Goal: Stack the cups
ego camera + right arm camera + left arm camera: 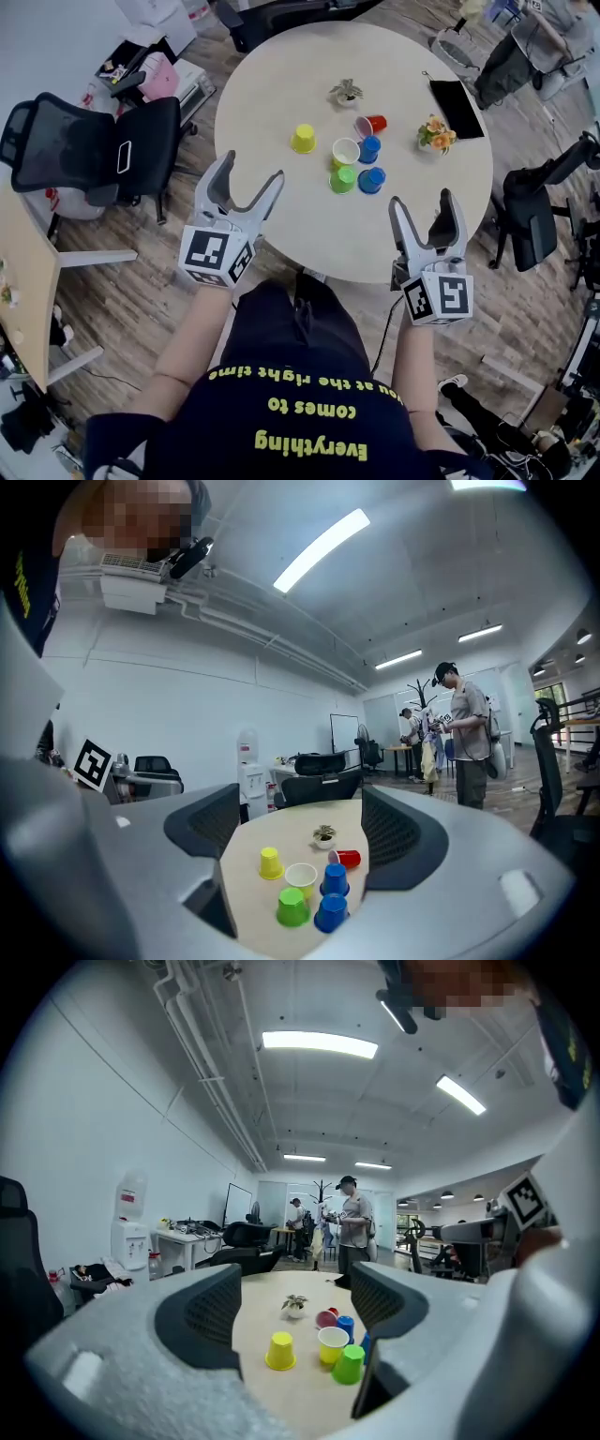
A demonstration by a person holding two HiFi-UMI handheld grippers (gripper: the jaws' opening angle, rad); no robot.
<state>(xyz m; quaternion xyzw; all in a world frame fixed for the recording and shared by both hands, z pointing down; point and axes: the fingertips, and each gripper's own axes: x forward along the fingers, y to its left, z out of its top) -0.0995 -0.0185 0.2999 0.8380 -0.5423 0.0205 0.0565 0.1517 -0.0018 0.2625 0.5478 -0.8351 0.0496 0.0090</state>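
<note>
1. L gripper (251, 169): jaws spread wide, nothing btwn them, up in the air just short of the table's near edge
2. R gripper (422, 199): same deal, jaws wide apart & empty, by the near-right edge, well apart from the L one
3. round table (272, 220): light top, all cups loose around the middle, none stacked yet, well apart from both grippers
4. yellow cup (303, 139): upside down, off on its own to the left of the bunch
5. upright cup (346, 151): mouth up, yellow outside w/ white inside, middle of the bunch
6. green cup (343, 178): upside down, just beside the upright one on the near side, looks like touching
7. near blue cup (371, 179): upside down, right next to the green
8. far blue cup (370, 148): also upside down, just right of the upright one
9. red cup (373, 124): lying on its side just behind the far blue, mouth facing left
10. other stuff on top: small potted plant (347, 92) on the far side, flower pot (435, 134) w/ orange blooms to the right, black tablet (456, 107) behind that near the edge
11. black office chair (103, 150) left of the table on wood floor (141, 281), plus a standing person (354, 1227) way back in both gripper views
</note>
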